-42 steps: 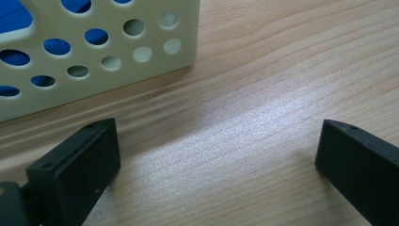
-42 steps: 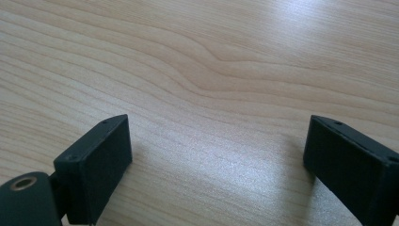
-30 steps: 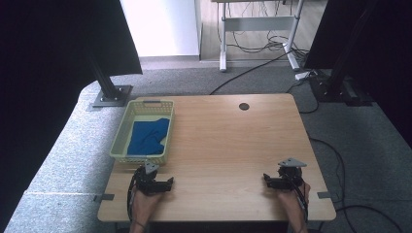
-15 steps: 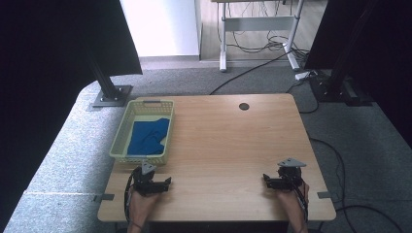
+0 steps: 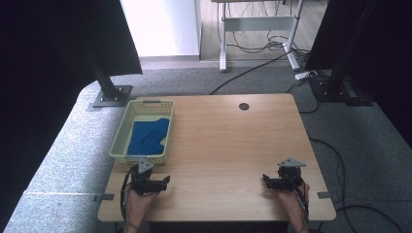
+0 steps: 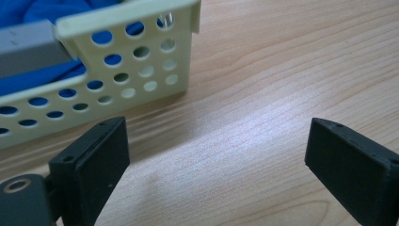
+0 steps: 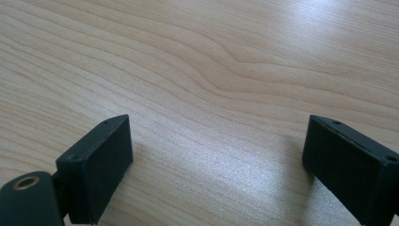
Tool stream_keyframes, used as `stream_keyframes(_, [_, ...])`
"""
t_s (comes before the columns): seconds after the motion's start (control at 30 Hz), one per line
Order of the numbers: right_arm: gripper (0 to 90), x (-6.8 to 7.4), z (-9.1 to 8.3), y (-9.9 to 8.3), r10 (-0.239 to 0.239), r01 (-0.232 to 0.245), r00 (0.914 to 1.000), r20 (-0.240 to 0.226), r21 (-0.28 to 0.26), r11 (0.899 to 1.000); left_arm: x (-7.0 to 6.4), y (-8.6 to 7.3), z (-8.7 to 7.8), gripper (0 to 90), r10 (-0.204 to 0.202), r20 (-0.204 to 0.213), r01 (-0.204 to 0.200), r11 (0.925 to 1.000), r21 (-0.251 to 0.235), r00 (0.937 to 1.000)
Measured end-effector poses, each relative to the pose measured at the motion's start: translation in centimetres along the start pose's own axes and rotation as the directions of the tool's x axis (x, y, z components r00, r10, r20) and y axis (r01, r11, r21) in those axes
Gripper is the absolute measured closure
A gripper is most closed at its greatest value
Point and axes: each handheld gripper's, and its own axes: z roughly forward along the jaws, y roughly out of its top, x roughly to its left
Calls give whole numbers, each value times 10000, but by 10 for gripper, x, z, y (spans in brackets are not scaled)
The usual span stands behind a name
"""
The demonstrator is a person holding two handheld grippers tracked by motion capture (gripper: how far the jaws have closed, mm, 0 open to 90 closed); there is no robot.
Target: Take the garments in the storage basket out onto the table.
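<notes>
Both hand-held grippers, left (image 5: 163, 180) and right (image 5: 266, 180), are sitting jaws apart; the left one is risking nudging the pale perforated plastic basket (image 5: 119, 151) holding blue cloth (image 5: 148, 136).

— What's on the table (image 5: 233, 141) besides the work?
— A dark round hole (image 5: 244, 106) near the far edge, right of middle. Grey tape (image 5: 104, 197) at the near left corner, and another strip (image 5: 324, 195) at the near right corner.
— And around it?
— Grey carpet (image 5: 359, 141). A black post's base plate (image 5: 112, 95) sits just off the far left corner. Cables (image 5: 252, 68) trail behind the far edge, under a white desk frame (image 5: 257, 24). Black curtains (image 5: 48, 58) hang at both sides.
</notes>
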Motion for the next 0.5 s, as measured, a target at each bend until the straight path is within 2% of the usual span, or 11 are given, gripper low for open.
stream_keyframes(0.5, [89, 1, 0, 0, -68, 69, 10000, -62, 15, 10000, 5, 24, -24, 67, 133, 81, -133, 9999, -33, 9999])
